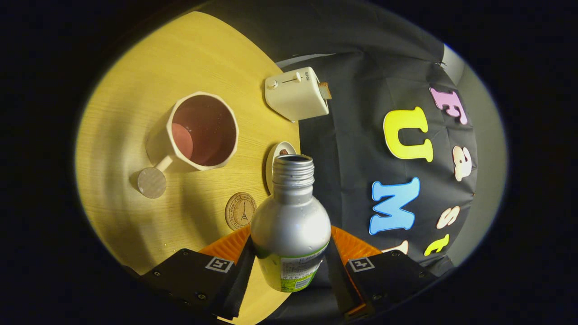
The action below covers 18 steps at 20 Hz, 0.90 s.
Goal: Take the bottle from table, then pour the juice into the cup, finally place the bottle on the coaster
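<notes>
A silver uncapped bottle (pixel 290 221) with a green label sits between my fingers, and my gripper (pixel 289 257) is shut on its body. The view is rolled, so the wooden table (pixel 135 113) stands tilted. Beyond and to the left of the bottle's open mouth stands a cream faceted cup (pixel 198 133) with a dark red inside and a round-ended handle. A round wooden coaster (pixel 240 211) with a tower drawing lies on the table just left of the bottle's shoulder, close to my fingers.
A cream toaster (pixel 295 92) with a slice of bread stands at the table's far edge. A small white dish (pixel 276 158) lies behind the bottle's neck. The black cloth wall hangs beyond the table's edge.
</notes>
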Motion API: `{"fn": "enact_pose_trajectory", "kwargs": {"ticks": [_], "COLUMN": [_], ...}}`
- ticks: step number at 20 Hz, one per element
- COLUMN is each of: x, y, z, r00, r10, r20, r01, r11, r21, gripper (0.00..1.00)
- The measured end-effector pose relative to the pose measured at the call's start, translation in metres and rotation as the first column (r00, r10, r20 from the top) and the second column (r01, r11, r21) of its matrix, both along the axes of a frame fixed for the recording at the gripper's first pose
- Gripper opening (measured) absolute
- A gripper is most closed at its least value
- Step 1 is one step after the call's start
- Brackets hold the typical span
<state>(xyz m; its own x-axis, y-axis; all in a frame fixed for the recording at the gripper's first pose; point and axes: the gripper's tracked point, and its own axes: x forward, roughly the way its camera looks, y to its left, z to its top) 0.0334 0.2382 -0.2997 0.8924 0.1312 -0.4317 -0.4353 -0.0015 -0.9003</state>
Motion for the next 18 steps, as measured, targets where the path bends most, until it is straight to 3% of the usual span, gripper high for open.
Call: {"fn": "enact_pose_trajectory", "kwargs": {"ticks": [18], "x": [0.009], "y": [0.016], "z": [0.007], "r00": [0.992], "r10": [0.118], "r20": [0.034], "r01": [-0.107], "r11": [0.968], "r21": [-0.227], "gripper": [0.78]}}
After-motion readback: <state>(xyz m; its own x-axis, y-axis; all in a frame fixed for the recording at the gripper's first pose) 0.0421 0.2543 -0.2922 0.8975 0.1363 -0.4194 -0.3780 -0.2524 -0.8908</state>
